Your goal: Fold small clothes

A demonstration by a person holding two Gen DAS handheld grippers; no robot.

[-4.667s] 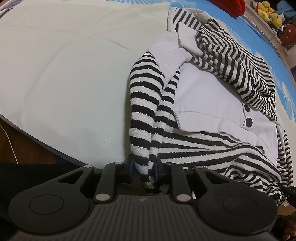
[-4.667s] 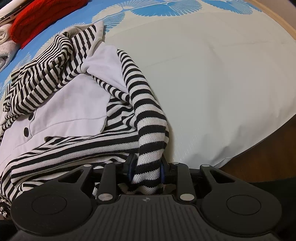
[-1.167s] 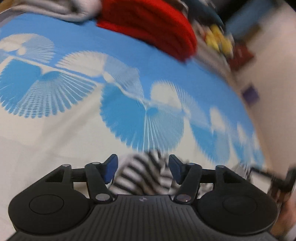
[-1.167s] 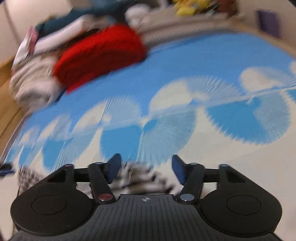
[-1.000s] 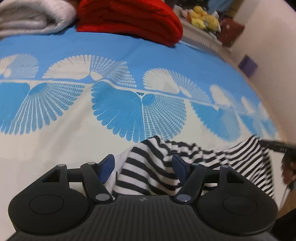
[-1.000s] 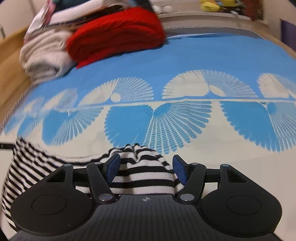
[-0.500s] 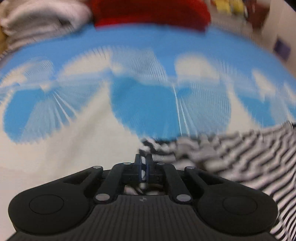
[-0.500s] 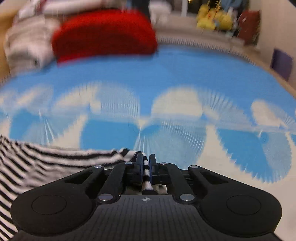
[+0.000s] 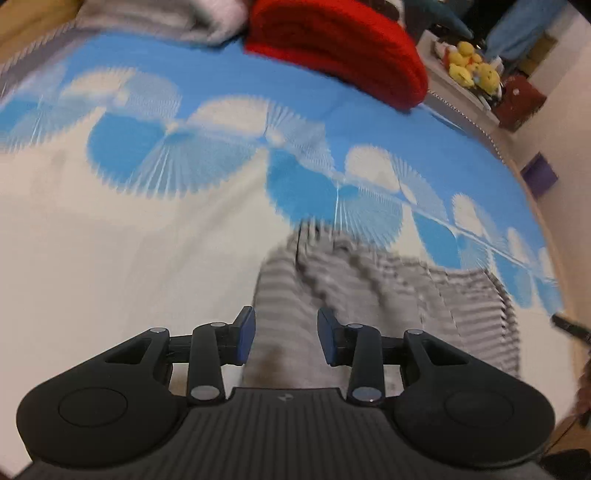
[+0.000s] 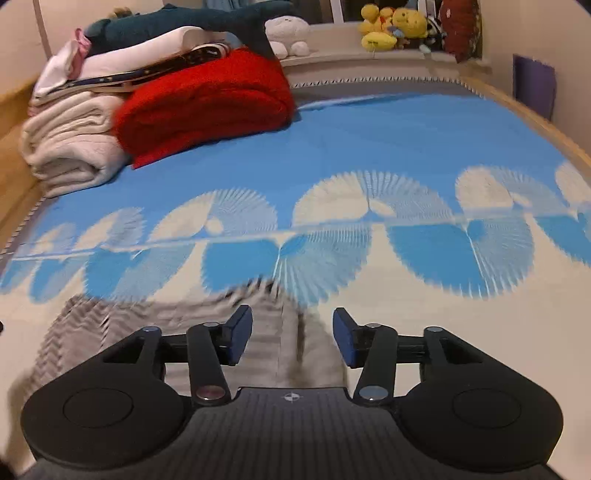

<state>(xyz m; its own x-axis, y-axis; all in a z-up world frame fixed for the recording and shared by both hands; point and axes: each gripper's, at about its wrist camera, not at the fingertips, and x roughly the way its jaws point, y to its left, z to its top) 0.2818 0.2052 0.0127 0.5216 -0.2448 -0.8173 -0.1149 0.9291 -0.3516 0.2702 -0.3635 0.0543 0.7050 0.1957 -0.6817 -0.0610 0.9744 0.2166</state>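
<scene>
The black-and-white striped garment lies on the white and blue bed cover, blurred by motion. In the left wrist view it runs from between the fingers off to the right. My left gripper is open, its jaws apart over a striped sleeve end, holding nothing. In the right wrist view the garment spreads to the left. My right gripper is open over the other sleeve end, holding nothing.
A folded red blanket and a stack of cream and white folded linens sit at the far end of the bed. Yellow plush toys stand on a ledge behind. The bed's wooden edge runs along the right.
Both grippers were shut on the striped sleeve ends half a second ago and have now opened, letting the fabric go. Both have pulled back, so more of the garment shows ahead.
</scene>
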